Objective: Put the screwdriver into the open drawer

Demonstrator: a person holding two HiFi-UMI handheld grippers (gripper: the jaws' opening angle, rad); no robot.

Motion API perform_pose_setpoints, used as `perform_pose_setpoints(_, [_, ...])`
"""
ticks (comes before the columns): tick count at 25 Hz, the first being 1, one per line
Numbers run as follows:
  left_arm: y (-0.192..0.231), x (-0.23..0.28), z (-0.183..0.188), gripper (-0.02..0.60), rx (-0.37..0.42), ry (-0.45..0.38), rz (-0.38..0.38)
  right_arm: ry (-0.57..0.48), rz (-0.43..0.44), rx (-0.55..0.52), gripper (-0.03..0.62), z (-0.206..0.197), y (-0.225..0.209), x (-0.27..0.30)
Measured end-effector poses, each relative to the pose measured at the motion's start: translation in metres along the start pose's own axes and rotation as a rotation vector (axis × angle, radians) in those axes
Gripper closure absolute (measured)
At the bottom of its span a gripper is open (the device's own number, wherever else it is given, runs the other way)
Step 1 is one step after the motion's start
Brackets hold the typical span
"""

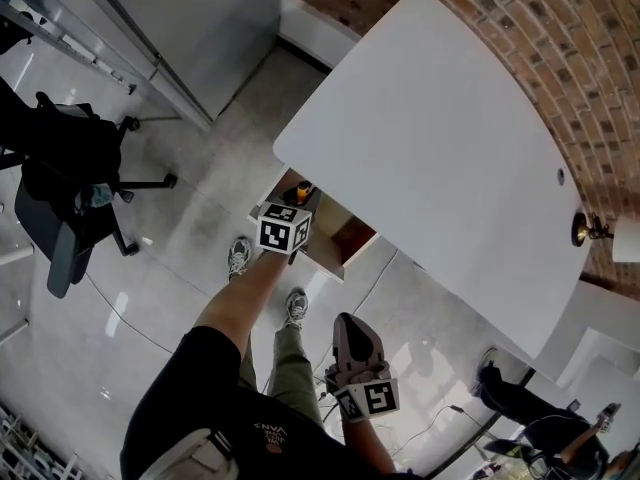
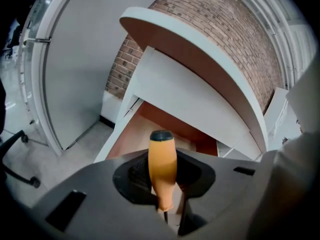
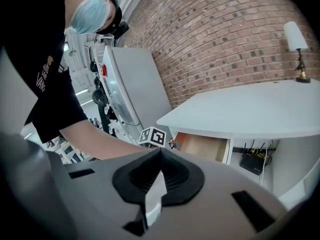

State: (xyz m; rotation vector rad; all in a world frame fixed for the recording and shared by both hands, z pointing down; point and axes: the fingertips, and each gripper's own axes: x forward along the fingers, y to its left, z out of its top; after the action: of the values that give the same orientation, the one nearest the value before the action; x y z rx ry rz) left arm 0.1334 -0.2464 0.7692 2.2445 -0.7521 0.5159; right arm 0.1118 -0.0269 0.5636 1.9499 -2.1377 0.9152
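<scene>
Room: glossy grey floor (image 1: 180, 268), red brick wall (image 1: 570, 58).
One table (image 1: 440, 138), white, smooth, curved edge, ahead of both grippers.
One drawer (image 1: 340, 240), open, wood-lined, just ahead of and below the left gripper (image 2: 165, 184).
One screwdriver (image 2: 162, 166), smooth orange handle with a dark cap, clamped in the left gripper's jaws, apparently at the drawer's edge.
Right gripper (image 3: 157, 176): jaws together, empty, behind the left.
One lamp (image 1: 590, 230).
One black office chair (image 1: 65, 183).

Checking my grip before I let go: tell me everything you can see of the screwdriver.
The screwdriver has an orange handle, plastic by its look, with a black end cap and a thin dark shank. The left tongs clamp the handle's narrow neck, cap pointing ahead toward the open drawer; nothing else touches it.
</scene>
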Motion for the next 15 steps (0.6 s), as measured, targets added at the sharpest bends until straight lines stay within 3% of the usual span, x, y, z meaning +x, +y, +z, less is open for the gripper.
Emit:
perform_pose_setpoints(6, [0.014, 0.016, -0.017, 0.503, -0.115, 0.012, 0.036, 0.024, -0.011, 0.006, 0.600, -0.010, -0.001, -0.001])
perform_pose_setpoints(15, [0.027, 0.032, -0.041, 0.506, -0.070, 0.160, 0.069, 0.053, -0.016, 0.015, 0.600, -0.024, -0.002, 0.004])
